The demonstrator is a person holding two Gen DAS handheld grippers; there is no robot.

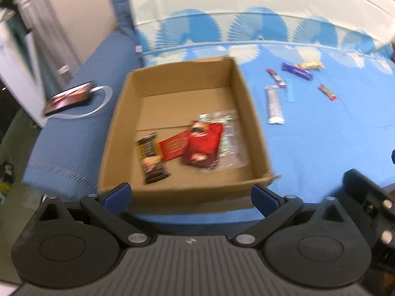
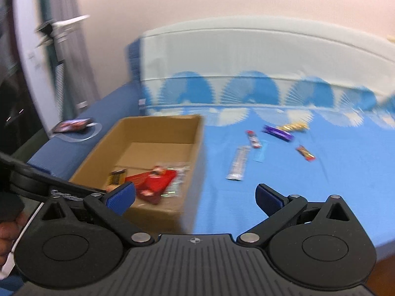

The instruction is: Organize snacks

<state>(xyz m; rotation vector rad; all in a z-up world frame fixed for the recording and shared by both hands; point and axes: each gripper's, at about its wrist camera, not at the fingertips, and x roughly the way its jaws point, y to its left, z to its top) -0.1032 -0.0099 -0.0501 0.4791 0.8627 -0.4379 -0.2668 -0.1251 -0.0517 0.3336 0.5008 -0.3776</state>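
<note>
An open cardboard box sits on the blue bed. Inside lie a dark snack bar, a red packet and a clear wrapper. On the sheet to the right of the box lie a silver bar, a purple bar, two small red bars and a yellow snack. My left gripper is open and empty at the box's near wall. My right gripper is open and empty at the box's near right corner.
A phone-like dark device with a white cable lies on the dark blue blanket left of the box. A white headboard and wall stand behind. The bed edge runs along the left, with floor below.
</note>
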